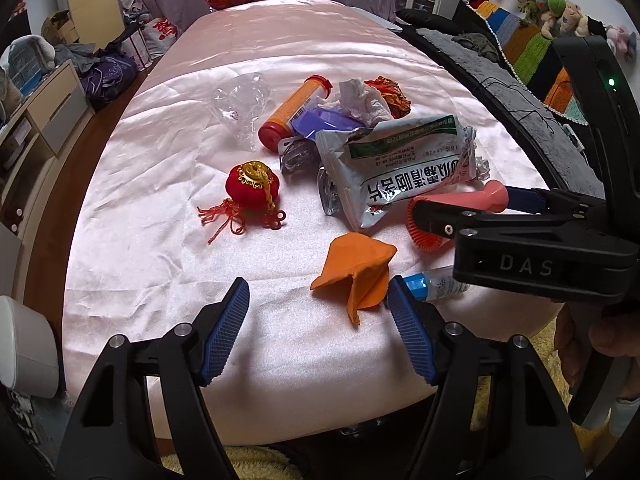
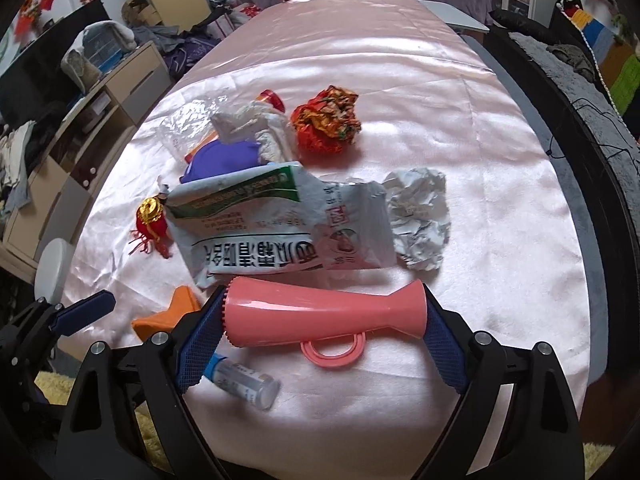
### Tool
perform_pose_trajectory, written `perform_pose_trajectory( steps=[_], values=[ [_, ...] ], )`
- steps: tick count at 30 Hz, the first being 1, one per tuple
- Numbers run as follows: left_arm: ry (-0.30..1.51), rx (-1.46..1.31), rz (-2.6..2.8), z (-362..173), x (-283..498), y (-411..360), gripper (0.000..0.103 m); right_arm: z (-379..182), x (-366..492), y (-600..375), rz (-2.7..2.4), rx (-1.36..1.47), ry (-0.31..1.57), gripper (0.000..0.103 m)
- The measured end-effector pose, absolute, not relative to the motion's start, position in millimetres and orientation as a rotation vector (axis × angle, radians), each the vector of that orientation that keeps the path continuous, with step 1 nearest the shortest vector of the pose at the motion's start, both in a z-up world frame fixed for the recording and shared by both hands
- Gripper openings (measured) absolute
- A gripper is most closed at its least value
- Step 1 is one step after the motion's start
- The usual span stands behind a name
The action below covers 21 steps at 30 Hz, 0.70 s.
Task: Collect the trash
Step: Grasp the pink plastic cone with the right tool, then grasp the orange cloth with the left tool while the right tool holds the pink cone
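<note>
**End-to-end hold on the horn, loose litter close by**

Right gripper [image 2: 324, 304]: clamped lengthwise on the pink horn [image 2: 320, 312], one pad at each end, low over the counter [image 1: 160, 280]. Left gripper [image 1: 316, 292]: apart, empty, with the orange wrapper [image 1: 356, 276] just beyond its tips at 1 o'clock.

Risks, as judgement:
- Could lose the horn. Slick plastic, caught only by its two ends, with a ring hanging off one side; likely to pivot or pop free on any tilt.
- Could knock the small vial [image 2: 244, 380], lying at 7 o'clock under the horn, beside the right gripper's left finger. Round, so apt to roll off the near edge.
- Could pinch the satin cloth along with the orange wrapper, dragging the whole pile.
- Could bump gripper against gripper, working so near each other.
- Could sweep up the red lantern ornament [image 1: 252, 184] at 11 o'clock of the left gripper; hard to call trash or keepsake.

Remaining trash: silver pouch [image 2: 280, 232], foil ball [image 2: 420, 220], red-orange crumpled wrapper [image 2: 326, 120], tissue [image 1: 364, 100], all mid-counter at 12 o'clock.

Hidden or unclear:
- No bin or bag in either view.
- Only guessable whether the horn rests on the cloth or hangs just clear.
- Purple piece and capped tube half buried under tissue and pouch.
</note>
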<state>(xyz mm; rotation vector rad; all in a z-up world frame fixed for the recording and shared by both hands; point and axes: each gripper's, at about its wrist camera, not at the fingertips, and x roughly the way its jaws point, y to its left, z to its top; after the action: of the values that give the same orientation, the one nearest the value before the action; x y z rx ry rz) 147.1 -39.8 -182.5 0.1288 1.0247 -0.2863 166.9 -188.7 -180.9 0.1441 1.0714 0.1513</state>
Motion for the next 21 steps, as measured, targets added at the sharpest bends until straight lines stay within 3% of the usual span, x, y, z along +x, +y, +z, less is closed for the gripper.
perform_pose_trajectory(
  steps=[5,10,12,21],
  values=[
    [1.033,0.096,-0.33,-186,157,-43,0.048,-179,169,-204,0.145,0.153,1.055,0.09],
    [1.024,0.094,-0.374,-185,159,-51,0.019,-172,166,-205,0.162,0.142,1.034,0.09],
    [1.02,0.086,-0.381,-184,158,-51,0.012,-170,163,-204,0.162,0.133,1.028,0.09],
    [0.946,0.062,-0.345,-157,138,-38,0.007,-147,143,-213,0.146,0.133,0.975,0.09]
  ],
)
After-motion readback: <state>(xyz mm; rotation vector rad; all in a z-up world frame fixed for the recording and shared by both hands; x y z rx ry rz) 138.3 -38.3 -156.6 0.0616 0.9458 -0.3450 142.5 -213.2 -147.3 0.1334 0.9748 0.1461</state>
